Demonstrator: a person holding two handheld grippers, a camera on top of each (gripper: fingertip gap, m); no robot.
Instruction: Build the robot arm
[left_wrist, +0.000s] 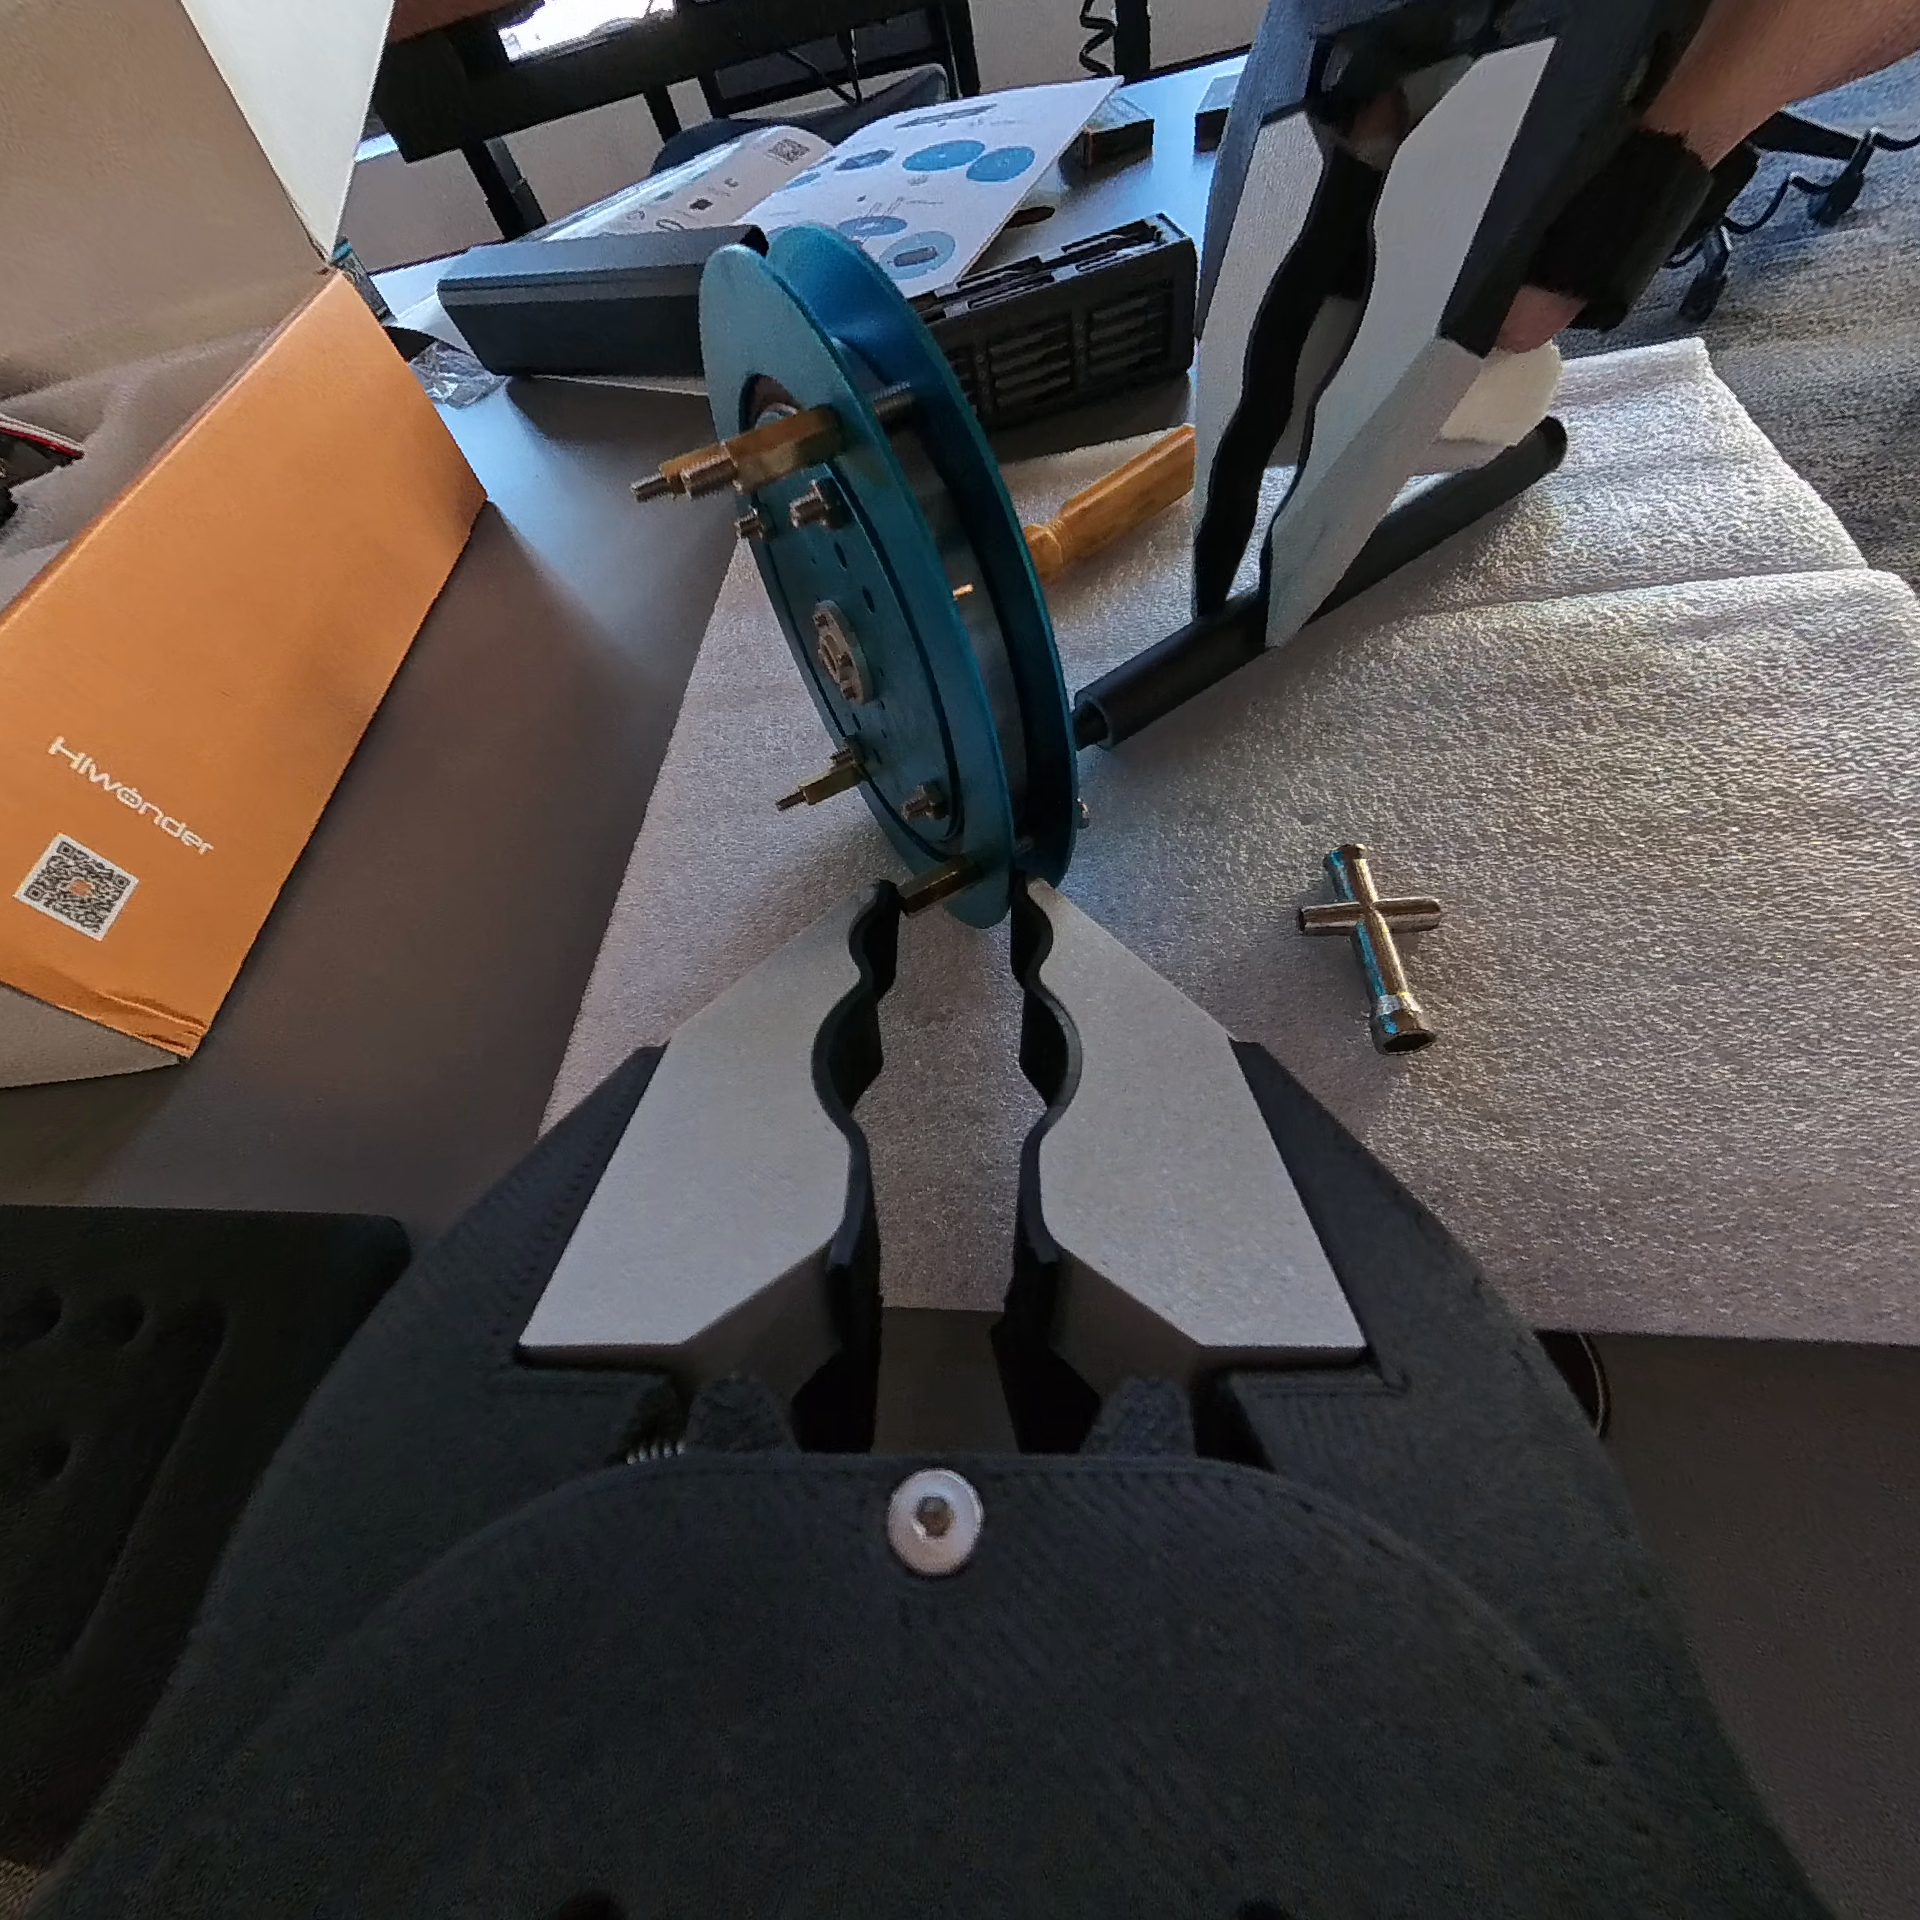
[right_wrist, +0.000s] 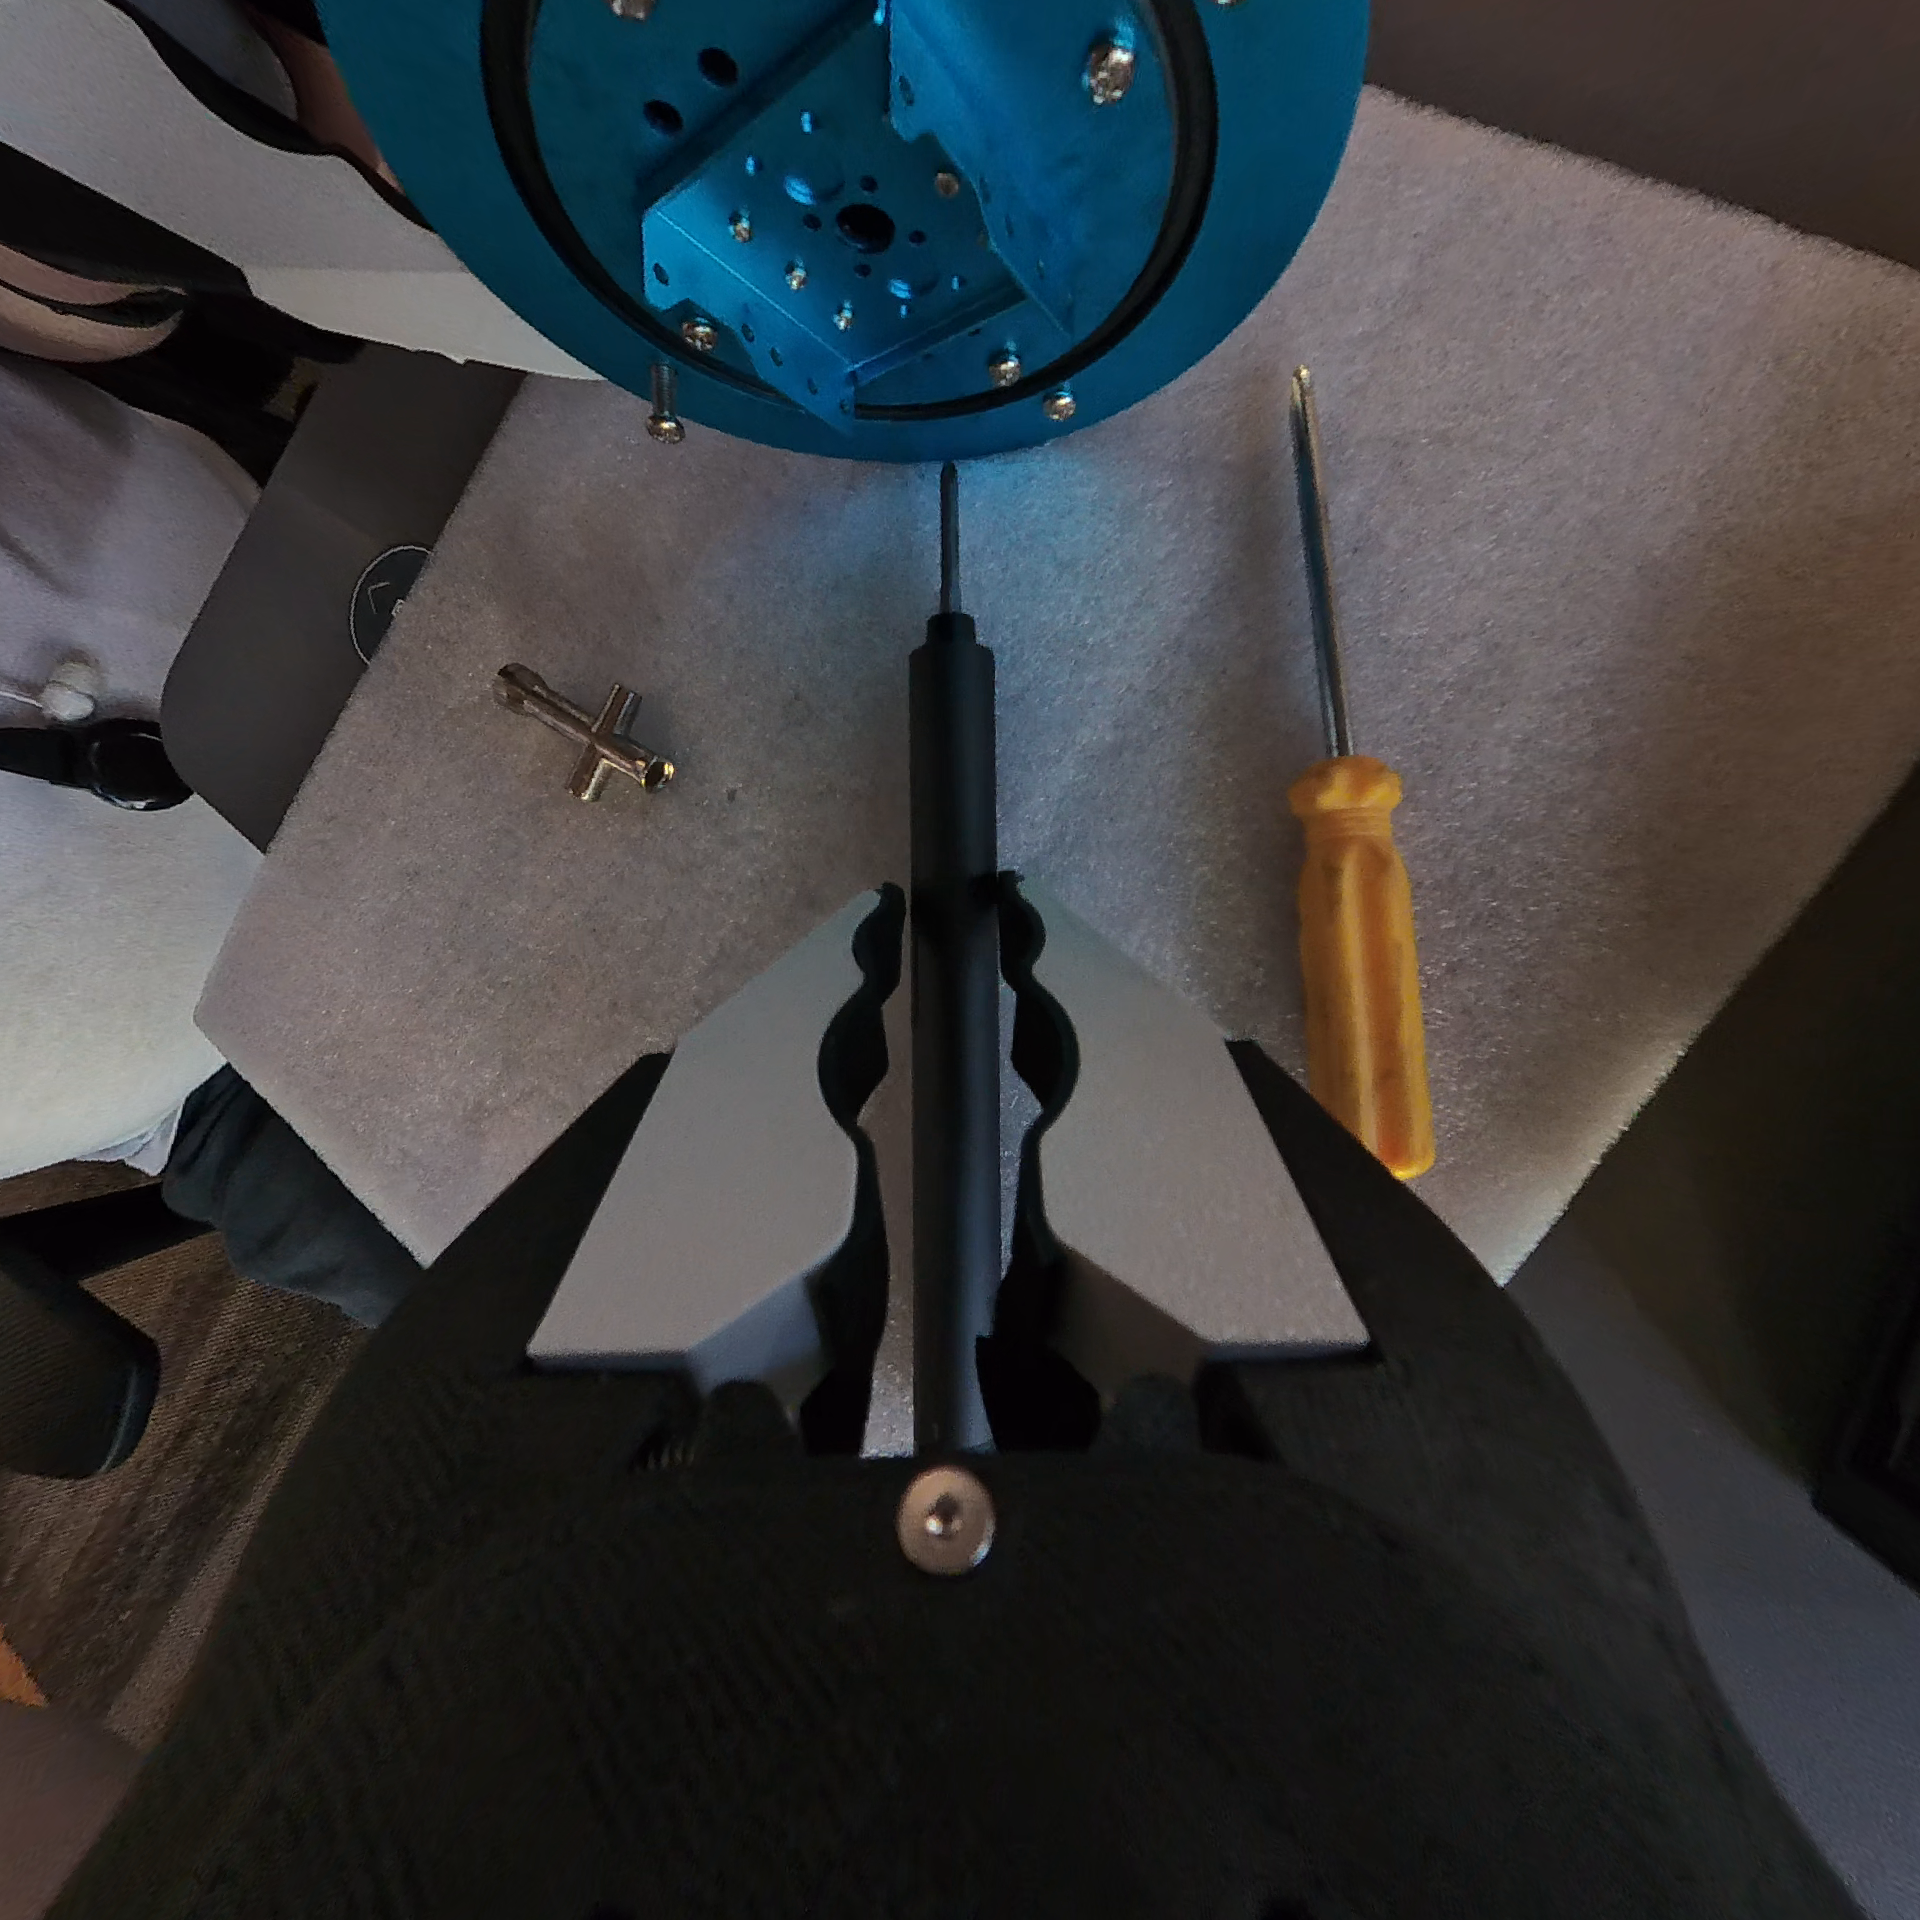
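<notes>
Screwdriver shaft (right_wrist: 948, 1039) lies along the right gripper (right_wrist: 948, 894), which pinches it, tip just short of the blue disc assembly's (right_wrist: 1195, 353) near rim. Left gripper (left_wrist: 954, 904) pinches that disc's lower edge, holding it upright on the foam sheet (left_wrist: 1507, 790).

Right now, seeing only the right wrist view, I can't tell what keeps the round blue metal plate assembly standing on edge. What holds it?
Observer: The left gripper clamps the lower rim of the blue plate assembly.
Operator: What's on its other face?
Observer: Brass hex standoffs stick out of it.
Operator: Anything behind it?
Observer: A black bit case lies there, partly under a printed paper sheet.
</notes>
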